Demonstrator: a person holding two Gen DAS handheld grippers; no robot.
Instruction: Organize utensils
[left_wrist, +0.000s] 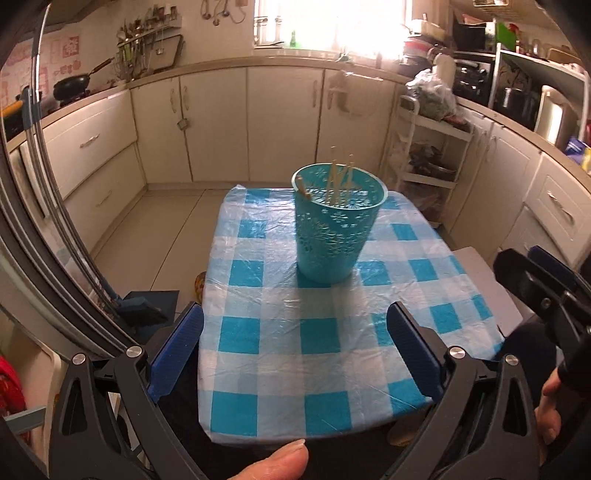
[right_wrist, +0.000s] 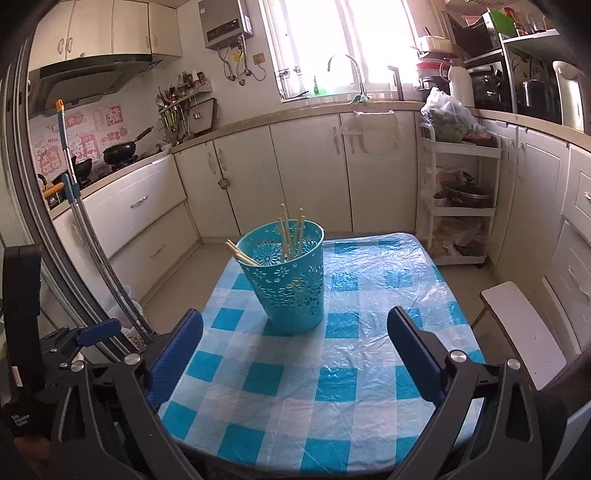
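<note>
A teal perforated basket (left_wrist: 334, 232) stands upright on the blue-and-white checked table (left_wrist: 280, 332). Several wooden chopsticks (left_wrist: 338, 181) stand inside it, and one pair leans over its left rim. The basket (right_wrist: 291, 280) and chopsticks (right_wrist: 291, 236) also show in the right wrist view. My left gripper (left_wrist: 295, 332) is open and empty, held above the near part of the table, short of the basket. My right gripper (right_wrist: 295, 336) is open and empty, just in front of the basket. The right gripper also shows at the right edge of the left wrist view (left_wrist: 543, 280).
White kitchen cabinets (right_wrist: 310, 177) run around the room. A white trolley (right_wrist: 461, 206) with pots stands at the back right. A white stool (right_wrist: 517, 332) is by the table's right side. A mop handle (right_wrist: 85, 229) leans on the left.
</note>
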